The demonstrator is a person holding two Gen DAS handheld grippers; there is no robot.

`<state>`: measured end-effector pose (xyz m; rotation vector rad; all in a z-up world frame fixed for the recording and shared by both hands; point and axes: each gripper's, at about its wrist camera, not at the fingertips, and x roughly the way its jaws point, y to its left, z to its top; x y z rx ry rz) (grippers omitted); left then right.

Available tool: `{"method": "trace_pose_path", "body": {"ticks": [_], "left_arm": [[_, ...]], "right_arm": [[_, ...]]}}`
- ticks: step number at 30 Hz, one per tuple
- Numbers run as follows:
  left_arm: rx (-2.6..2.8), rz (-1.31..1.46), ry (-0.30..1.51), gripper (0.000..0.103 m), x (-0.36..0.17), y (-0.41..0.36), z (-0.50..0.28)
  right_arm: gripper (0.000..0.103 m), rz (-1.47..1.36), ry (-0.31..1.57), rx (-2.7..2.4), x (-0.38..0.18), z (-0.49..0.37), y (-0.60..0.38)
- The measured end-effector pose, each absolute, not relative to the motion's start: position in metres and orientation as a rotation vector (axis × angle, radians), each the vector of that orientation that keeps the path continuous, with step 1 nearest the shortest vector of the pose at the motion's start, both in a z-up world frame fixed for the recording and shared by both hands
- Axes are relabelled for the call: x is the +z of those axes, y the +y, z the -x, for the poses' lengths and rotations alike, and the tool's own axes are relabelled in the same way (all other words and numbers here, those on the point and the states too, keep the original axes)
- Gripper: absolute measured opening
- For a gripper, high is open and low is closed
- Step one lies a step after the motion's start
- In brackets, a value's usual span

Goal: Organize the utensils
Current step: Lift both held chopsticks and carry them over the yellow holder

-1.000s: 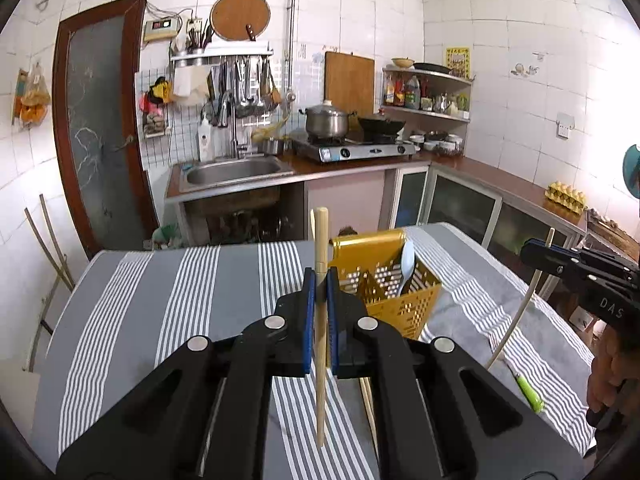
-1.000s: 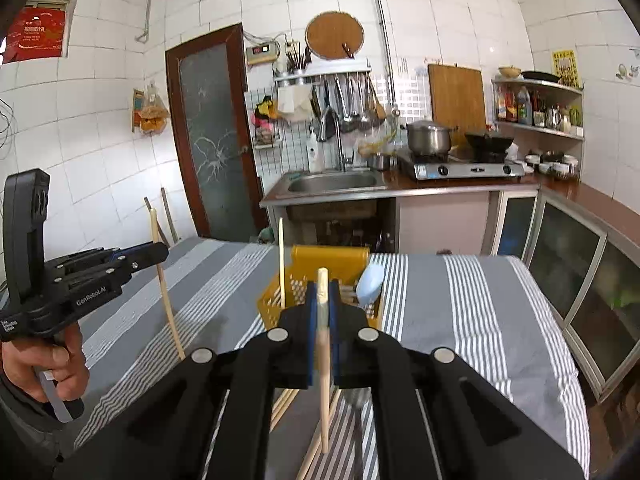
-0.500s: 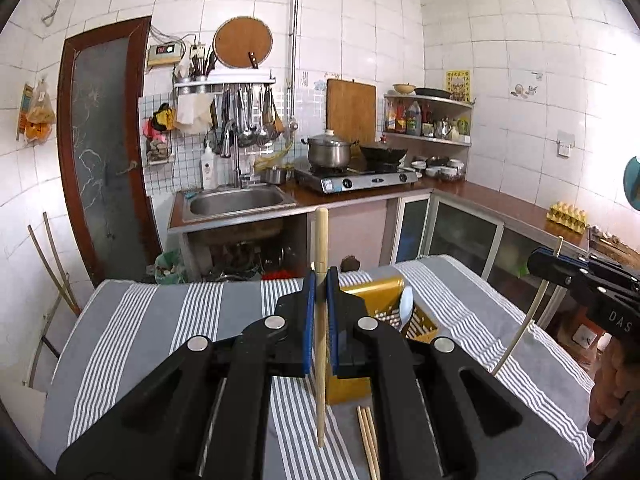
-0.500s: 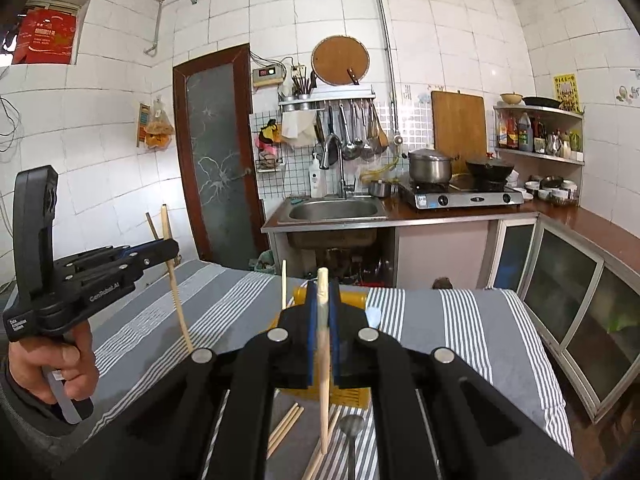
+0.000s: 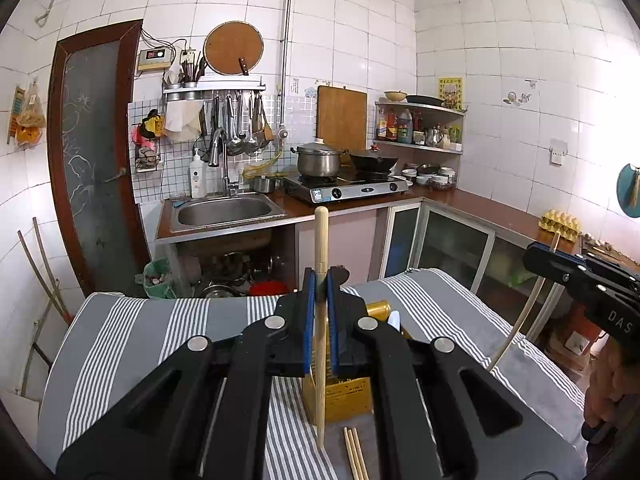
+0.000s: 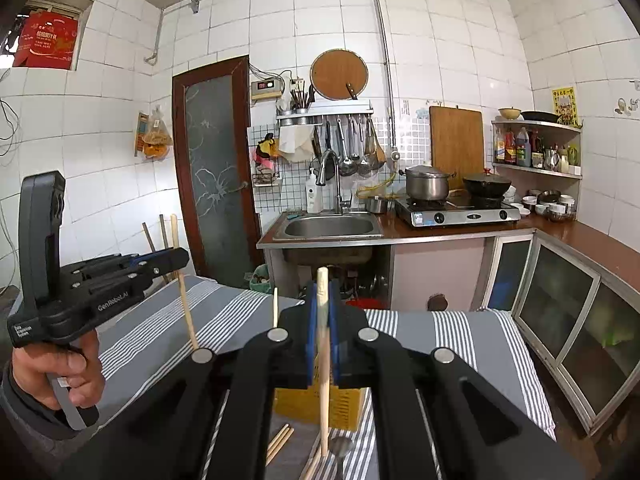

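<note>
Left wrist view: your left gripper [image 5: 319,304] is clamped narrow on a chopstick [image 5: 320,320] that stands nearly upright between the blue pads, its lower tip hanging just above the striped cloth [image 5: 132,332]. Near you on the cloth, just right of that tip, lie loose chopsticks [image 5: 354,454]. Just beyond the jaws sits the yellow basket [image 5: 348,394], with a white spoon [image 5: 394,320] standing in it. At the far right, your right gripper [image 5: 532,254] pinches a second chopstick [image 5: 516,330], which slants down toward the cloth. In the right wrist view, that gripper [image 6: 322,312] is likewise closed tight on its chopstick [image 6: 323,344], above more sticks and a metal spoon [image 6: 340,448] on the cloth. The basket [image 6: 320,404] lies just past the jaws. Your left hand [image 6: 60,376] holds the other gripper at the left.
</note>
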<state>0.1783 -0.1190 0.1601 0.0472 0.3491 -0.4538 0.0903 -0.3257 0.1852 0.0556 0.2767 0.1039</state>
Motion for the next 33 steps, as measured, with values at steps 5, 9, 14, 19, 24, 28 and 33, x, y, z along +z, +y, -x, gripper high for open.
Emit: {"method": "trace_pose_path", "body": {"ticks": [5, 9, 14, 19, 24, 28, 33], "left_arm": [[-0.456, -0.047, 0.342, 0.005, 0.166, -0.125, -0.186], [-0.461, -0.052, 0.332, 0.005, 0.169, -0.129, -0.186], [-0.458, -0.044, 0.326, 0.005, 0.171, -0.132, -0.191], [-0.463, -0.043, 0.316, 0.005, 0.175, -0.135, -0.194], [-0.464, -0.040, 0.309, 0.005, 0.179, -0.135, -0.198], [-0.465, -0.035, 0.309, 0.005, 0.180, -0.135, -0.202], [-0.464, -0.030, 0.305, 0.005, 0.182, -0.137, -0.207]], "right_arm": [[0.005, -0.049, 0.267, 0.101, 0.195, -0.097, -0.329], [0.005, -0.046, 0.258, 0.101, 0.201, -0.098, -0.331], [0.005, -0.048, 0.257, 0.101, 0.203, -0.103, -0.332], [0.005, -0.044, 0.258, 0.098, 0.206, -0.109, -0.331], [0.005, -0.046, 0.243, 0.090, 0.208, -0.111, -0.330], [0.005, -0.047, 0.244, 0.090, 0.208, -0.117, -0.329], [0.005, -0.046, 0.243, 0.088, 0.208, -0.118, -0.329]]}}
